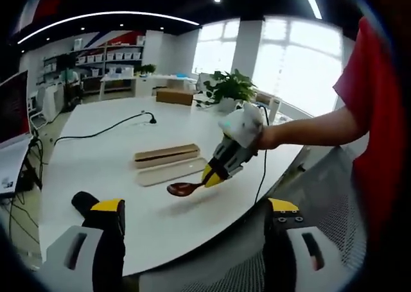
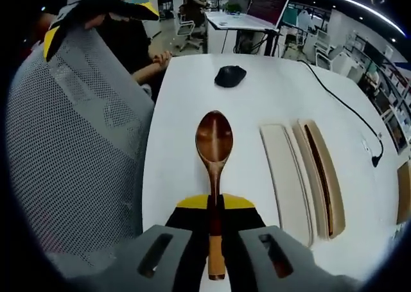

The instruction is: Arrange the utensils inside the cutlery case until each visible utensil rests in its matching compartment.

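Yellow-tipped jaws of the left gripper [image 1: 191,231] rose nearest in the left gripper view, set wide apart with nothing between them, poised over the table's near edge. Beyond them the right gripper [image 1: 215,174] hung above the white table [image 1: 109,157], a person's hand behind it, pinching a wooden spoon [image 1: 185,188] with the bowl held just off the surface. Just past the spoon lay the cutlery case [image 1: 166,154], open, and its pale lid [image 1: 170,172] alongside, the two close and roughly parallel. A black cable [image 1: 103,131] trailed across the far side; a potted plant [image 1: 229,88] stood by bright windows, with shelving at the room's far wall.

Right gripper view: right gripper [image 2: 215,210] jaws closed narrow on the spoon's [image 2: 214,157] handle, bowl pointing forward. The lid [image 2: 286,178] lay just to its right, then the case [image 2: 321,176] with its dark long slot. A black mouse [image 2: 230,76] sat further up the table [image 2: 270,99], a laptop [image 2: 268,3] on a desk behind it, and a grey mesh chair [image 2: 70,144] to the left.

Judgement: spoon not yet in the case. To do it well, swing the spoon across over the lid, line its length with the slot, lower it level, and release only once it rests inside.
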`<action>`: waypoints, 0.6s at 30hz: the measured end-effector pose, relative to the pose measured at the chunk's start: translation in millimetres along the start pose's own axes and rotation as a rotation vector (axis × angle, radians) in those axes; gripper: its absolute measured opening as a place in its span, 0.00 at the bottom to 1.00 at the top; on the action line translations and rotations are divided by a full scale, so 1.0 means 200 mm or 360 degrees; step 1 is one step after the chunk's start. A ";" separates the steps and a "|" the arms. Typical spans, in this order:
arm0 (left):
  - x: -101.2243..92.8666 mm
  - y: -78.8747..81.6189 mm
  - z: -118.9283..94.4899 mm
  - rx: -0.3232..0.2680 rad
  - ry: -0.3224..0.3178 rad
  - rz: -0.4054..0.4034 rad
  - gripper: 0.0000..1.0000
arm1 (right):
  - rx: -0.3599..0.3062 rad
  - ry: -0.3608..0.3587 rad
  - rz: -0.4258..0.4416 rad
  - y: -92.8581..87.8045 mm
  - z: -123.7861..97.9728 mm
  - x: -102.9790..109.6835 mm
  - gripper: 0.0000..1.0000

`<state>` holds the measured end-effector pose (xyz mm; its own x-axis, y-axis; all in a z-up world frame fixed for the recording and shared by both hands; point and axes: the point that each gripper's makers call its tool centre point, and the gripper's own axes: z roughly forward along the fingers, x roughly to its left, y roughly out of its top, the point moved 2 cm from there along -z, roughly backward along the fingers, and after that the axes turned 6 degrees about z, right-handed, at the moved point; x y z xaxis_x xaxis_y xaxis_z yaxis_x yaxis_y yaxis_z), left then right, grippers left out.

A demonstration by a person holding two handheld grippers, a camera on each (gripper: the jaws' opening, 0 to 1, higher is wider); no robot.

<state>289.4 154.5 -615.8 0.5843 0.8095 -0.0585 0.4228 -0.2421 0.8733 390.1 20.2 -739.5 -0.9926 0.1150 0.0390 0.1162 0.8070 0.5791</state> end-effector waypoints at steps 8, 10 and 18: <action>-0.01 0.00 0.00 0.0008 -0.0013 0.0015 0.88 | -0.0005 -0.0080 -0.0031 0.00 -0.09 -0.05 0.01; -0.02 -0.03 0.01 0.0053 -0.0024 0.0029 0.91 | 0.0005 -0.0088 -0.0045 0.00 -0.11 -0.07 0.01; 0.00 -0.06 0.00 0.0096 0.0009 0.0039 0.88 | 0.0034 -0.0099 -0.0109 0.03 -0.14 -0.11 0.01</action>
<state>283.5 157.5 -626.4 0.5913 0.8057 -0.0344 0.4491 -0.2936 0.8438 411.1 6.6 -714.0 -0.9942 0.0943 -0.0509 0.0496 0.8263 0.5610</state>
